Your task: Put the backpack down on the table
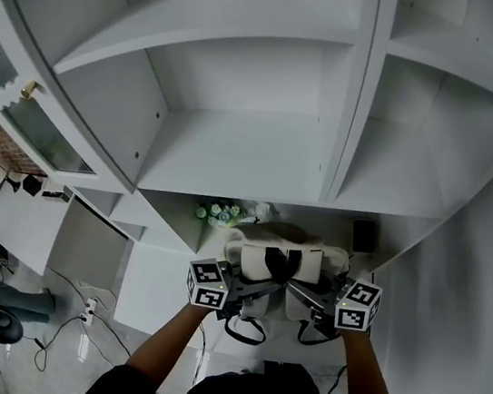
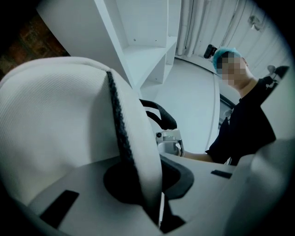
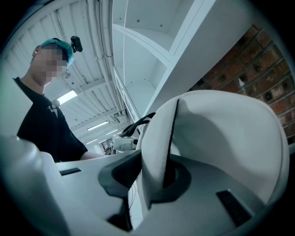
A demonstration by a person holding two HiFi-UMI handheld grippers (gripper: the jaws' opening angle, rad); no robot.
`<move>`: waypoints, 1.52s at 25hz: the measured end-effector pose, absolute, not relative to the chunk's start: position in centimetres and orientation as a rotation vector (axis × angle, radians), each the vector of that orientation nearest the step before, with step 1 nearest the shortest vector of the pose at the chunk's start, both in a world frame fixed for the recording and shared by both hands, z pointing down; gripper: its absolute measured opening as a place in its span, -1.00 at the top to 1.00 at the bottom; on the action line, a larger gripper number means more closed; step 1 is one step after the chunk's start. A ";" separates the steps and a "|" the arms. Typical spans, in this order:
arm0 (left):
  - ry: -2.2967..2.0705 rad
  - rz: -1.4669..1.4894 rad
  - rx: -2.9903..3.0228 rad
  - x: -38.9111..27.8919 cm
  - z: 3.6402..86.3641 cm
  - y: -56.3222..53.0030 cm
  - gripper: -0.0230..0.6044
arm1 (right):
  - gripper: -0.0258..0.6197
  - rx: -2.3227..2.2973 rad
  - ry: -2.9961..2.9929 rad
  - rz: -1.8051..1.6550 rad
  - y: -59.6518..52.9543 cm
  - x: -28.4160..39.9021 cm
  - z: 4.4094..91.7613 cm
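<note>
My left tool (image 1: 237, 291) and right tool (image 1: 309, 300) close in on the backpack (image 1: 278, 259) from either side, nearest to me. In the left tool's view the jaws pinch a thin fold of pale cloth with a dark piped seam running up it. The right tool's view shows the same thing mirrored, with the jaws pressed onto a seamed fold.

I judge the backpack soft and fairly light. Its shell bulges roundly above each pinch and would slump if one side let go. The cloth looks smooth, so a narrow pinch might slide, but the raised seam gives the jaws something to catch on. These two side seams seem a fair place to hold, kept level with each other. The black top handle (image 1: 287, 262) would be the other sound spot.

The backpack is off-white and puffy, with the black handle across its middle. Black strap loops (image 1: 245, 329) dangle from its near side, towards me.

It hangs between the tools over the near part of the white worktop (image 1: 175, 213). I cannot tell whether its base touches the worktop yet.

Farther back on the worktop a small green plant (image 1: 218, 212) stands to the left. A small dark thing (image 1: 363, 235), too small to identify, sits to the right. Beyond them rise empty white shelves (image 1: 236, 144).
</note>
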State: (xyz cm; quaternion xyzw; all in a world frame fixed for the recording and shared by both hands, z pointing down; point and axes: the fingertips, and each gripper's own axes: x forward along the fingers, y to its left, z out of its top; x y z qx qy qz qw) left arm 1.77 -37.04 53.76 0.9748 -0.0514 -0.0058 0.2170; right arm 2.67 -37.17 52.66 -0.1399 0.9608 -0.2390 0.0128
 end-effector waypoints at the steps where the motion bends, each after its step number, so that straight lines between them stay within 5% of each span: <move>1: -0.155 -0.019 2.708 1.7 53.8 -37.1 0.76 | 0.73 -0.444 2.989 -0.745 -37.3 2.7 52.7; 12: -0.321 -0.128 2.613 -1.1 54.2 -38.5 0.62 | 0.34 -0.822 2.913 -0.831 -38.8 5.3 54.2; 38: -0.518 -0.010 2.572 -5.3 55.4 -34.2 0.35 | 0.34 -1.252 2.793 -0.767 -34.1 9.1 55.8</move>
